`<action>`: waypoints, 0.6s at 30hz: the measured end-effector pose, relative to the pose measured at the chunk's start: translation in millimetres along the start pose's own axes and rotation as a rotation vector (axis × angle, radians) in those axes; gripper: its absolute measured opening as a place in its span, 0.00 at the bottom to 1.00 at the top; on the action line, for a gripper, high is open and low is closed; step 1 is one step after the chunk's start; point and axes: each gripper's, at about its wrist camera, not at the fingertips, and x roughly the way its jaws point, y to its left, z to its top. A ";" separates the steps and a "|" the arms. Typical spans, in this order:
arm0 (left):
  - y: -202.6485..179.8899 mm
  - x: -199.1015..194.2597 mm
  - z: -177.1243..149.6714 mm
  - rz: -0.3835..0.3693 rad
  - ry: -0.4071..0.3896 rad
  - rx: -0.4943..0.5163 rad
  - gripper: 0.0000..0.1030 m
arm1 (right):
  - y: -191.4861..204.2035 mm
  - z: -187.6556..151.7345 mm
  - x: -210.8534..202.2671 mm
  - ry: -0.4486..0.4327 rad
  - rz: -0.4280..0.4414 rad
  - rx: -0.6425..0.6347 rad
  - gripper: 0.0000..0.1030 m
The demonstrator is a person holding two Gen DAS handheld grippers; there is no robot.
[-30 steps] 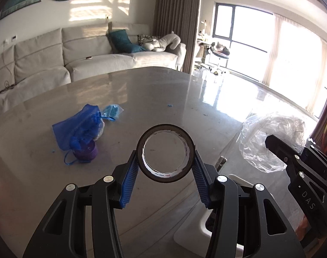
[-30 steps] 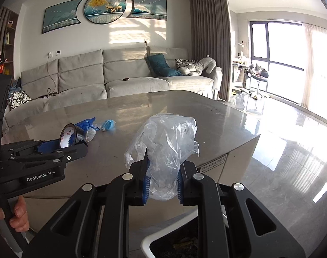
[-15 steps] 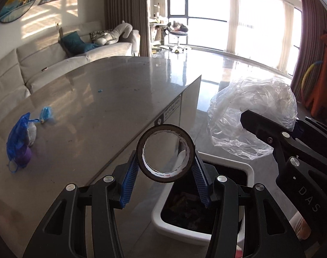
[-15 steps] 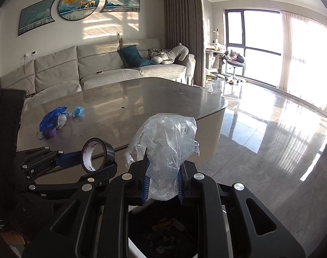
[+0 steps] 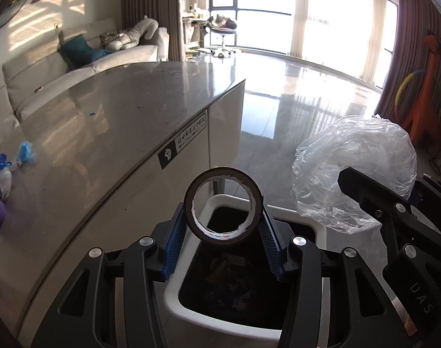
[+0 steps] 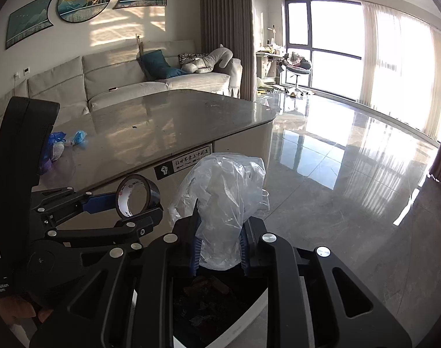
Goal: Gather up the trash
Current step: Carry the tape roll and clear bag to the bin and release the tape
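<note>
Left gripper (image 5: pixel 222 229) jaws clenched on tape roll (image 5: pixel 223 209) – frame centre, poised over bin (image 5: pixel 319 232) for drop. Right gripper (image 6: pixel 219 245) jaws pinching bag (image 6: pixel 224 200) above same bin. Blue scraps (image 5: pixel 0 185) left on desk (image 5: pixel 110 121).

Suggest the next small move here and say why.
Probably open the left hand-held gripper to drop the tape roll: it is pinched between the blue pads, above the open mouth of the white bin, which already holds dark scraps. The right hand-held gripper holds the clear plastic bag over the same bin and could release next.
</note>
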 end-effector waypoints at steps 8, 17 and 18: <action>-3.2 31.4 -2.5 -0.061 0.135 -0.004 0.73 | -8.8 1.5 1.2 0.014 -0.019 0.021 0.22; -10.4 33.8 -2.5 0.023 0.134 0.038 0.95 | -7.9 1.2 4.8 0.023 -0.023 0.017 0.23; -9.4 32.6 -1.7 0.025 0.133 0.034 0.95 | -7.8 0.5 5.1 0.026 -0.021 0.015 0.23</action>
